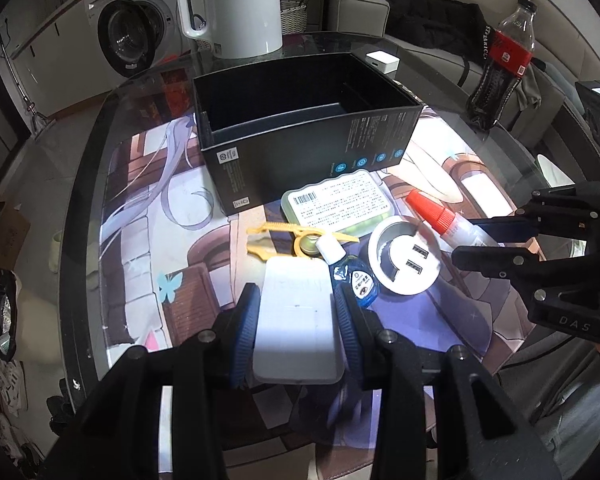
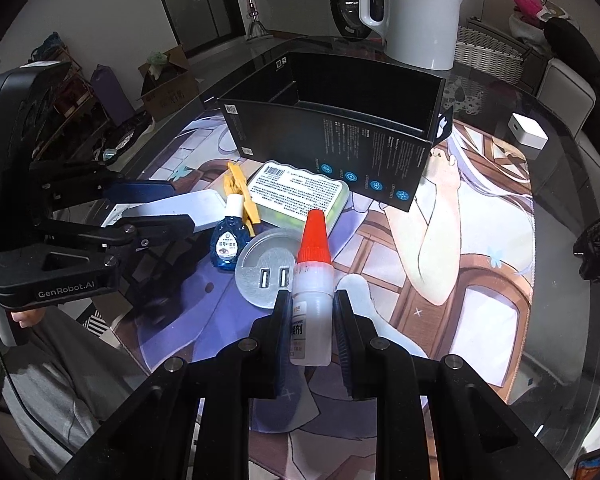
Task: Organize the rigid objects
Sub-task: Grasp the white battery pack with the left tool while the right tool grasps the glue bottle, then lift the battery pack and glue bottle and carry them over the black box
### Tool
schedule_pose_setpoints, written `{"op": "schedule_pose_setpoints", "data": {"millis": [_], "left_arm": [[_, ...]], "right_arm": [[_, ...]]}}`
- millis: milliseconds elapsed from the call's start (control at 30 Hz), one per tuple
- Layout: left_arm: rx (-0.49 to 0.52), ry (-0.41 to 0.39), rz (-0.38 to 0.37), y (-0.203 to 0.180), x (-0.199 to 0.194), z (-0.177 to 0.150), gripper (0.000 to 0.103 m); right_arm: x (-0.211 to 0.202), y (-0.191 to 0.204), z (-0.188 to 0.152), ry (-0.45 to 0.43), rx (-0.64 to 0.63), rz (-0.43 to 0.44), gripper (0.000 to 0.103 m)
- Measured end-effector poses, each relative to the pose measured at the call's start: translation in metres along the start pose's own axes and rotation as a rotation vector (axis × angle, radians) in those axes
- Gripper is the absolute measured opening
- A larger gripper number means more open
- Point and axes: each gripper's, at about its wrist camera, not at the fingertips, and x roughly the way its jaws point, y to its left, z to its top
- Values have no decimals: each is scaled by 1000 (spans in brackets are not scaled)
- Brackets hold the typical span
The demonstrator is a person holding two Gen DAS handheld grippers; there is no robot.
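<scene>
While the black box [image 1: 300,120] sat open on the glass table [image 1: 100,128], the left gripper [image 1: 296,312] was clamped on a flat white case [image 1: 296,320], and the right gripper [image 2: 312,320] pinched a red-capped glue bottle [image 2: 312,280]. Between them and the box lay a blue dropper bottle [image 2: 228,240], yellow clips [image 1: 268,240], a round USB socket [image 2: 266,276] and a labelled green tin [image 2: 300,196].

The kettle [image 1: 236,4] top is cut off by the edge.
</scene>
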Motion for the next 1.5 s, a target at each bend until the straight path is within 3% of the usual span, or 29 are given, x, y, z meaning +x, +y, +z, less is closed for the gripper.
{"op": "schedule_pose_setpoints", "data": {"millis": [167, 367, 567, 800, 933, 1133, 1267, 1500], "left_arm": [[1, -34, -14, 1, -7, 3, 37], [-1, -122, -25, -2, -27, 7, 37], [21, -305, -4, -6, -60, 11, 37], [2, -495, 60, -7, -94, 9, 37], [-7, -585, 86, -9, -108, 3, 37], [2, -700, 113, -13, -123, -4, 37], [8, -737, 105, -14, -132, -9, 37], [2, -735, 97, -11, -133, -9, 37]], "right_arm": [[0, -1, -1, 0, 7, 12, 21], [-19, -3, 3, -76, 25, 27, 21], [-49, 7, 7, -230, 9, 19, 20], [-96, 20, 5, -493, -22, 11, 20], [-121, 32, -3, -638, -49, -37, 20], [-135, 40, -14, -746, -38, -43, 20], [-140, 44, -16, -779, -50, -49, 20], [-140, 42, -15, -791, -48, -53, 20]]}}
